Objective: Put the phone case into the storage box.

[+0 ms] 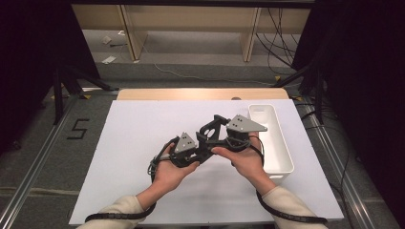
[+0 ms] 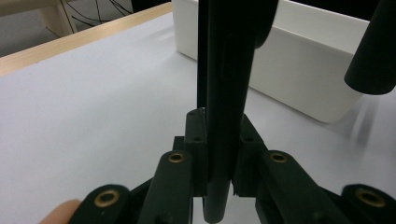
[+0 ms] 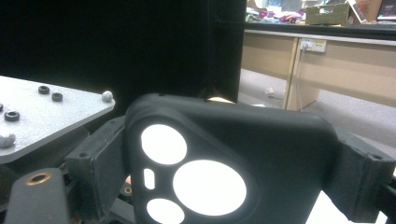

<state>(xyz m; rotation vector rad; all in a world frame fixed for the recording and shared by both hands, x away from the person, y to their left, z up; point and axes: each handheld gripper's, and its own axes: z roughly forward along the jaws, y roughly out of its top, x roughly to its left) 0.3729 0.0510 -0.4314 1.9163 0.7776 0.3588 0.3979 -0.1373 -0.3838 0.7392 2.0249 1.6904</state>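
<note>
Black and bendy, the phone case point(image 3: 224, 163) is pinched by both grippers at once. The right gripper point(image 3: 224, 172) has its jaws pressed on the case's two sides, so the case sits flat between them with its camera holes facing out. The left gripper point(image 2: 217, 154) has its jaws squeezed on the thin edge of the case point(image 2: 224, 93), which stands up straight between them.

I think the case could twist or pop out if the two hands pull different ways. Soft rubber slips easily, and the left jaws hold only a narrow edge. If it drops, it may land on the white table point(image 1: 143, 133), not in the white bin point(image 1: 277, 143) beyond the jaws.
</note>
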